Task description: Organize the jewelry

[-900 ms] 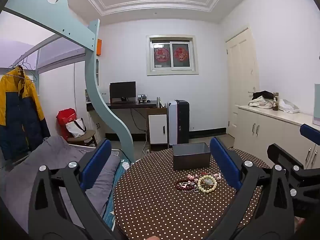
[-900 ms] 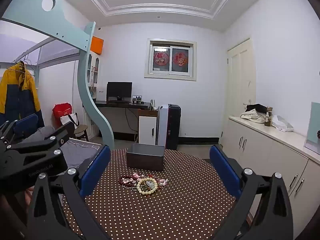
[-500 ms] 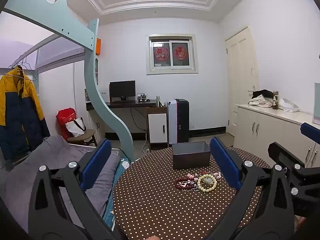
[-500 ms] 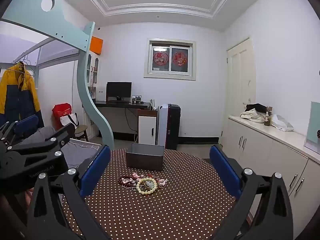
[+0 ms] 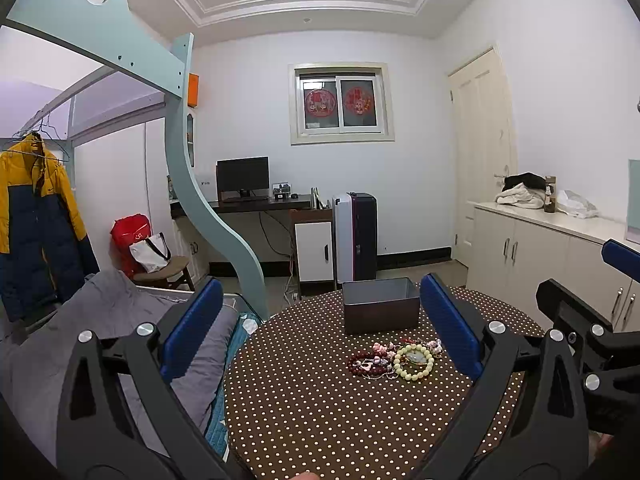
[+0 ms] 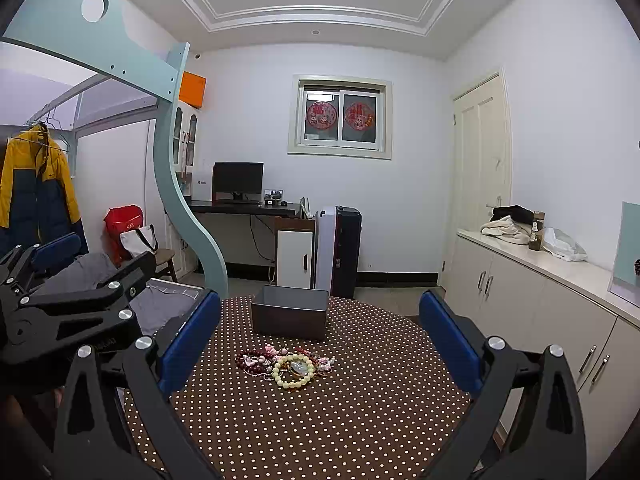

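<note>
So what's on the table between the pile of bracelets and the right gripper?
Nothing. In the right wrist view, only bare polka-dot tablecloth lies between the bracelet pile and the open right gripper.

- We take this for a lived-in bedroom in a home; bare white walls, moulded ceiling.
- Left of frame: pale blue loft-bed frame [image 5: 188, 184], grey bedding [image 5: 100, 320] beneath it, yellow-and-navy jacket [image 5: 36, 220] on a hanger.
- Centre back: desk [image 5: 260, 204] with a dark monitor [image 5: 242, 174], window [image 5: 341, 104] above bearing red paper decorations.
- Right: cream door [image 5: 482, 152], low white cabinets [image 5: 532, 256] with crumpled clothes on top.
- Foreground: round table [image 5: 320, 400] under a brown polka-dot cloth.
</note>
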Motion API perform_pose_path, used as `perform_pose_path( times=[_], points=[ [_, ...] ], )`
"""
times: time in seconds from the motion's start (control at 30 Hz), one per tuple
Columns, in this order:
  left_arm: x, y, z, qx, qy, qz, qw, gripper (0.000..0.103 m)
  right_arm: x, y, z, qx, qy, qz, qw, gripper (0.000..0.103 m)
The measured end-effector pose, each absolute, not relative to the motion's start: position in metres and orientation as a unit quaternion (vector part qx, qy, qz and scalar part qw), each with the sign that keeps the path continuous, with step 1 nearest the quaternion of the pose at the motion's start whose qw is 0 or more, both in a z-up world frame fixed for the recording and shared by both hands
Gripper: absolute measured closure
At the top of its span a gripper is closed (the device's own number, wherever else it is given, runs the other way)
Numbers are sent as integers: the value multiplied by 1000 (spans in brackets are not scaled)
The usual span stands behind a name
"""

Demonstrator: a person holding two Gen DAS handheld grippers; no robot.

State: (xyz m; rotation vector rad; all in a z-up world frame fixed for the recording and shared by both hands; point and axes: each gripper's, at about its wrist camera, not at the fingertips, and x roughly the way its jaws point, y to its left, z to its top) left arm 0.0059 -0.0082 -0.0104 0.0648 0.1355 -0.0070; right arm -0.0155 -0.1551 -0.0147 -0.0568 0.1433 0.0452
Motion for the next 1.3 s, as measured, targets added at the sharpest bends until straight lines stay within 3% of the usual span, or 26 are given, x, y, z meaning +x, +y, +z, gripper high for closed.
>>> perform_pose_path(
  times=[1.3],
  points=[
    [33, -8, -13, 48, 87, 19, 995, 6, 6, -173, -26, 15, 80, 37, 996, 7]
  ],
)
